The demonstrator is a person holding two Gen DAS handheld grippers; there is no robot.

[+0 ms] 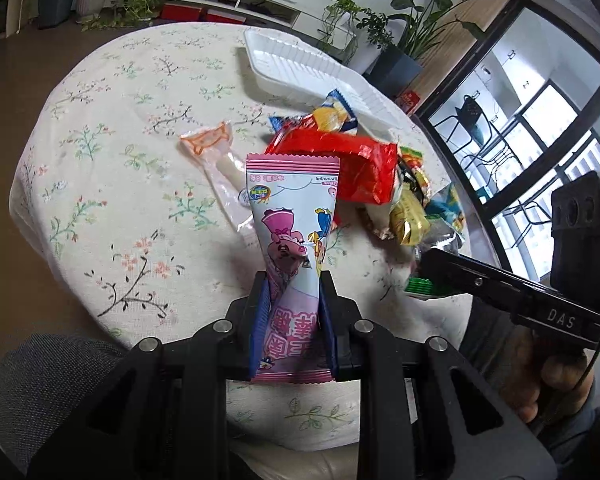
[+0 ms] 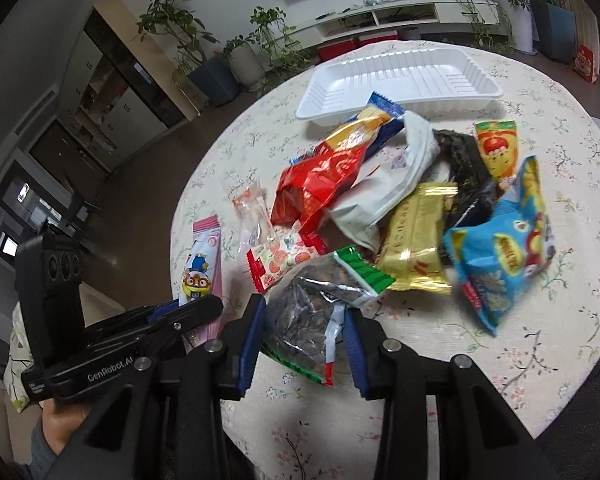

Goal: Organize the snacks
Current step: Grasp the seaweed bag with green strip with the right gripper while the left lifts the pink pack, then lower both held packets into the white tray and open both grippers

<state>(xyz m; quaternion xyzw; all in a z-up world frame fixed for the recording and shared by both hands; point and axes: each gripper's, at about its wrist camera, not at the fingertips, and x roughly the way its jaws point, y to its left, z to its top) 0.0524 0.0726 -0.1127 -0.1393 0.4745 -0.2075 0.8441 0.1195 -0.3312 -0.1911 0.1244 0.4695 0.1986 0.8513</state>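
Since the white tray (image 2: pixel 400 76) waits beyond the pile, my left claw (image 1: pixel 292 304) pinches the pink packet (image 1: pixel 290 208) upright, while my right claw (image 2: pixel 304 320) straddles the seed bag (image 2: pixel 320 304), grip uncertain.

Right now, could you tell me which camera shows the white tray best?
The right wrist view: the white tray shows whole, empty, behind the snack pile. In the left wrist view the white tray is partly hidden by packets.

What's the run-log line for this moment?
left gripper: shut on pink snack packet | right gripper: around seed packet | white tray: empty
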